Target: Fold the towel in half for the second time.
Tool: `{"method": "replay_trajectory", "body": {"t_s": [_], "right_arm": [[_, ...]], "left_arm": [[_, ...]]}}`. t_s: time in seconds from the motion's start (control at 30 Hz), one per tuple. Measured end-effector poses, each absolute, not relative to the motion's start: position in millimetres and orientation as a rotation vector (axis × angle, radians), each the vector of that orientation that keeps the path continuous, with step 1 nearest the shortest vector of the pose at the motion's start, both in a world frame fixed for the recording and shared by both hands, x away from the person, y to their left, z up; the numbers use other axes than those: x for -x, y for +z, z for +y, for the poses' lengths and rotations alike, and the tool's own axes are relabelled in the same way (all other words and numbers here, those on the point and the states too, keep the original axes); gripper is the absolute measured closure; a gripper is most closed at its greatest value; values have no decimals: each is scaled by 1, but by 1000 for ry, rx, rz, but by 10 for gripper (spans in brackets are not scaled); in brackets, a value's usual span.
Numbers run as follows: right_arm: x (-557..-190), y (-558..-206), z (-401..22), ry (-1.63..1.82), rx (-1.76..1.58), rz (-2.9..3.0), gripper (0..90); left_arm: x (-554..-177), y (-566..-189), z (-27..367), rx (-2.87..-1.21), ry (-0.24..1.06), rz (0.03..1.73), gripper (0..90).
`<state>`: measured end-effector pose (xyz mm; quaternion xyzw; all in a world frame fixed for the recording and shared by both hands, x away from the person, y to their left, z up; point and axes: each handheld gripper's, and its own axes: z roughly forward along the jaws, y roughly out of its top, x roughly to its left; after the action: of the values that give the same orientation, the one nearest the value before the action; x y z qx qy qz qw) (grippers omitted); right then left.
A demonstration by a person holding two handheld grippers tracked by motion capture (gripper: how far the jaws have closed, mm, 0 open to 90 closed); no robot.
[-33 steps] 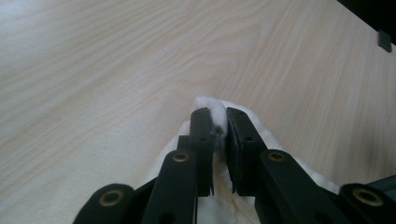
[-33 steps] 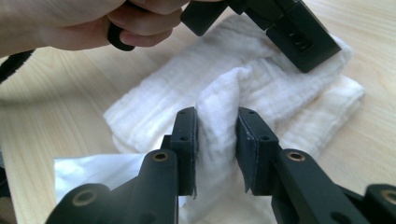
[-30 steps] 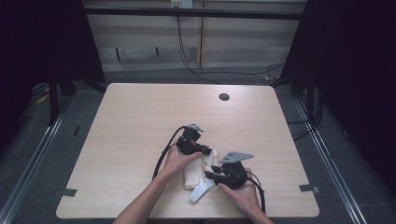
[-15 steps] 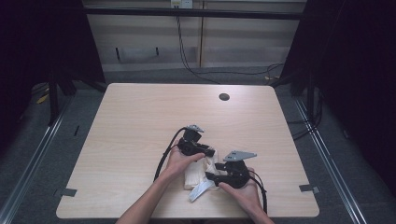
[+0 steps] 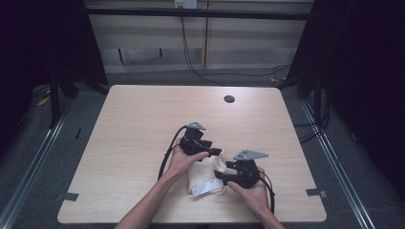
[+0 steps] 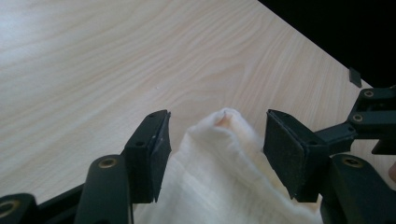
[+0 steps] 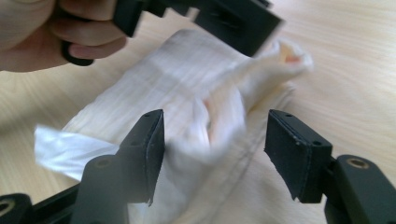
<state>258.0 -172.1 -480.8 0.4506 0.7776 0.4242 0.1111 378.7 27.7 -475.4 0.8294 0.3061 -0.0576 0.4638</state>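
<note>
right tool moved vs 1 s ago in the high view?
Yes, slightly. Judged against the table's near edge, the right tool has lifted a little away from it, toward the far side; it sits open over the cream cloth.

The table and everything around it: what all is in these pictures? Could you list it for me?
Cloth: one, cream-white, crumpled at the near middle of the table between the two hand-held grippers.
Table: one, light wood, centre of the high view.
Hole: one, dark and round, in the table top near its far edge.
Cables: several, black, on the floor beyond the table.
Left hand-held gripper: one, black, open, jaws either side of a raised fold of cloth.
Right hand-held gripper: one, black, open over the cloth.
Hands: two, the left and the right, each holding a gripper.
</note>
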Motion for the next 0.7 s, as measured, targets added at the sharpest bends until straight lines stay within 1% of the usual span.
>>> {"method": "replay_trajectory", "body": {"t_s": [0.27,0.4,0.5,0.63,0.7], "right_arm": [[-262,-478,-191,1223,-1360,2237,406],[-264,-475,-196,1198,-1377,2205,440],[-264,-471,-203,1233,-1391,2173,449],[-264,-463,-210,1295,-1375,2167,463],[-262,-457,-213,1369,-1324,2196,471]], "left_arm": [[-376,-470,49,-2047,-109,746,402],[-372,-470,62,-2053,-92,747,474],[-368,-466,74,-2035,-70,743,491],[-360,-457,92,-2028,-23,737,471],[-354,-452,101,-2031,1,739,437]]}}
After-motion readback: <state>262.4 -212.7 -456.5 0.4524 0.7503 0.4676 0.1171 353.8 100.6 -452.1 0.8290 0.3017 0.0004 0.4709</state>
